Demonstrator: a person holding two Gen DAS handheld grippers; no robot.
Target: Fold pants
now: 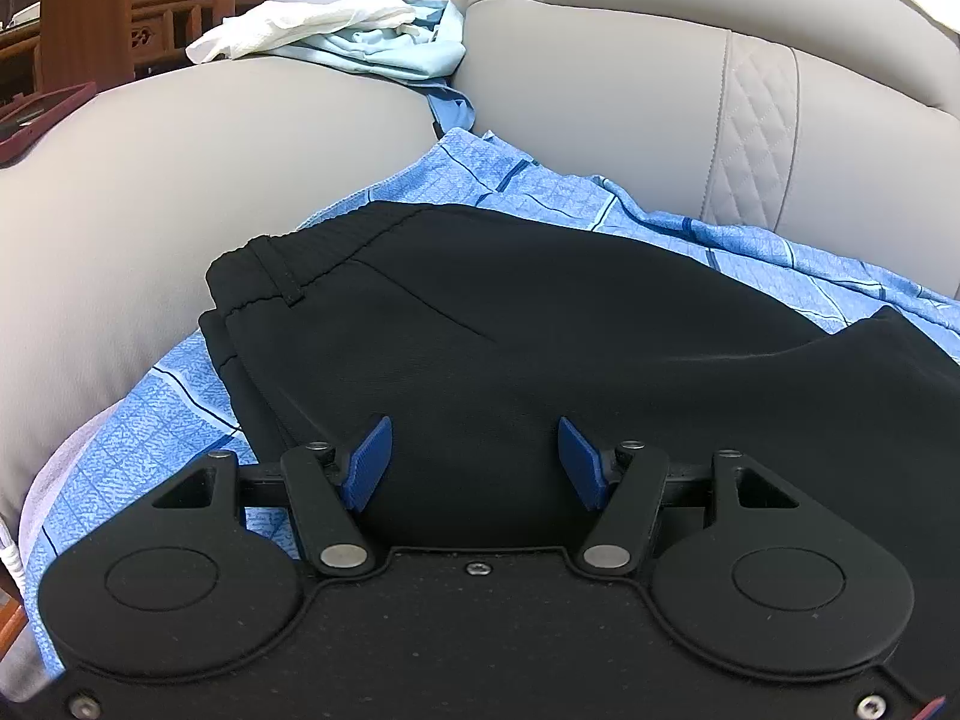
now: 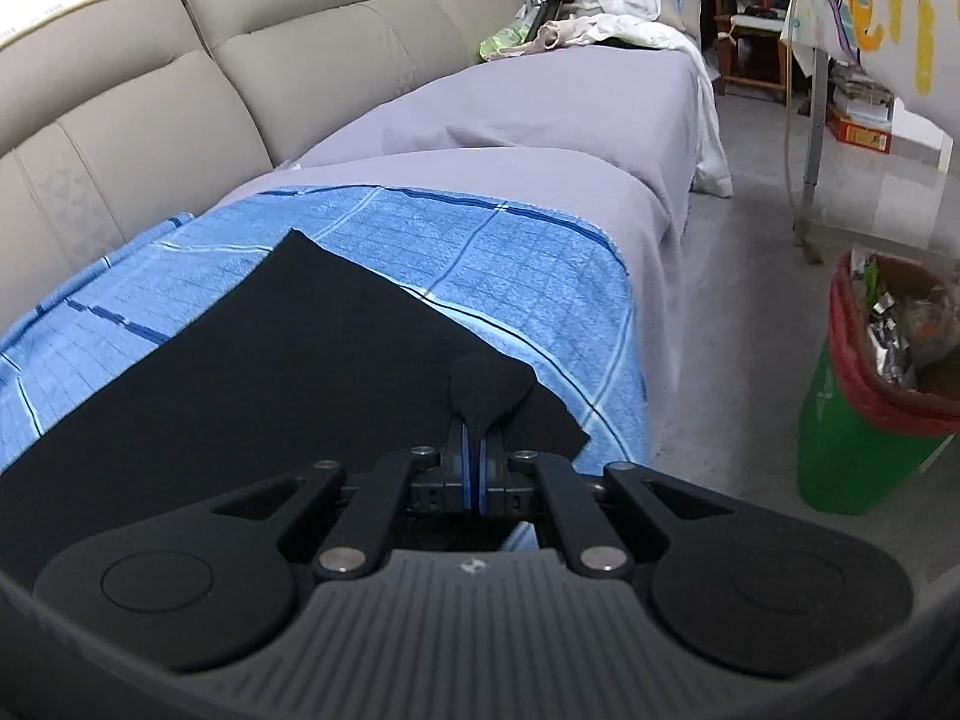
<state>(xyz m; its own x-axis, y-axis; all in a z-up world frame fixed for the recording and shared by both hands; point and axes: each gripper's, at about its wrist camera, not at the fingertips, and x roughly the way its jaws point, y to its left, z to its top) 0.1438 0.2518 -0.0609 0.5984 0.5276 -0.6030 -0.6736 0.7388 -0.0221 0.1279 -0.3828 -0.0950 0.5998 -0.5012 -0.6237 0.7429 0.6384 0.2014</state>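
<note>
left wrist: left gripper [image 1: 474, 462] released, jaws apart over the black pants [image 1: 540, 324] near the waistband [image 1: 282, 267], nothing pinched, likely ready to pin. right wrist: right gripper [image 2: 474, 462] clenched on a leg hem (bunched), lifting it off the blue blanket [image 2: 510, 264] for the fold.

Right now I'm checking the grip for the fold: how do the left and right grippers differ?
The left gripper has its jaws apart with nothing pinched, while the right gripper is shut on a bunched bit of the pants. The left looks toward the waistband; the right sits at the opposite, leg end, near the blanket's edge. Both are over the black pants, with blue pads.
</note>
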